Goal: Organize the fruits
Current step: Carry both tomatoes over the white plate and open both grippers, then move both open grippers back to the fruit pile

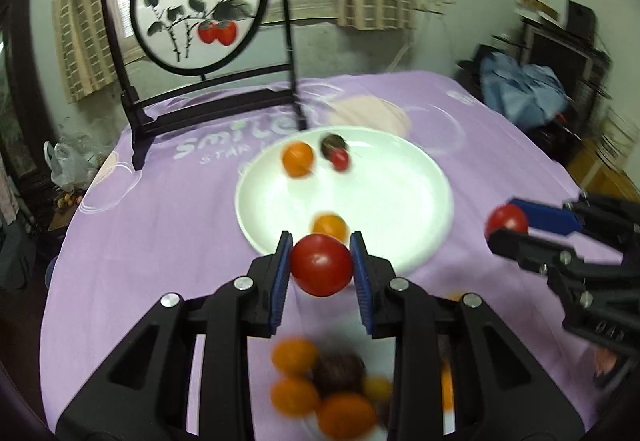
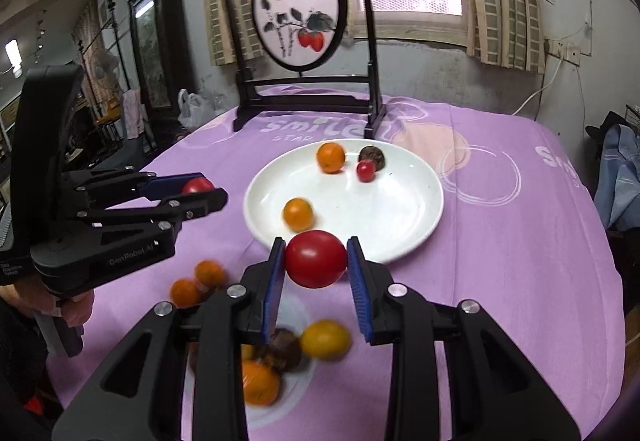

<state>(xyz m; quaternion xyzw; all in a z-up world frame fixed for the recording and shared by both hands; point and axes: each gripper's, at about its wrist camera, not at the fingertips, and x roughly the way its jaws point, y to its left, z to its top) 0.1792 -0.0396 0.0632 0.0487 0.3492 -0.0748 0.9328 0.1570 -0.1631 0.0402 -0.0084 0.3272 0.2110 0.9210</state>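
left gripper [image 1: 321,268] clamped on red tomato [image 1: 321,265], lower centre, at near rim of white plate [image 1: 416,209] | right gripper [image 2: 316,261] likewise grips red tomato [image 2: 316,259] | plate holds four: two orange fruits, one small red, one dark

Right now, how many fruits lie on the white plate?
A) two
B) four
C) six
B: the plate holds two orange fruits, one small red one and one dark one; the big red tomatoes are still held in the fingers.
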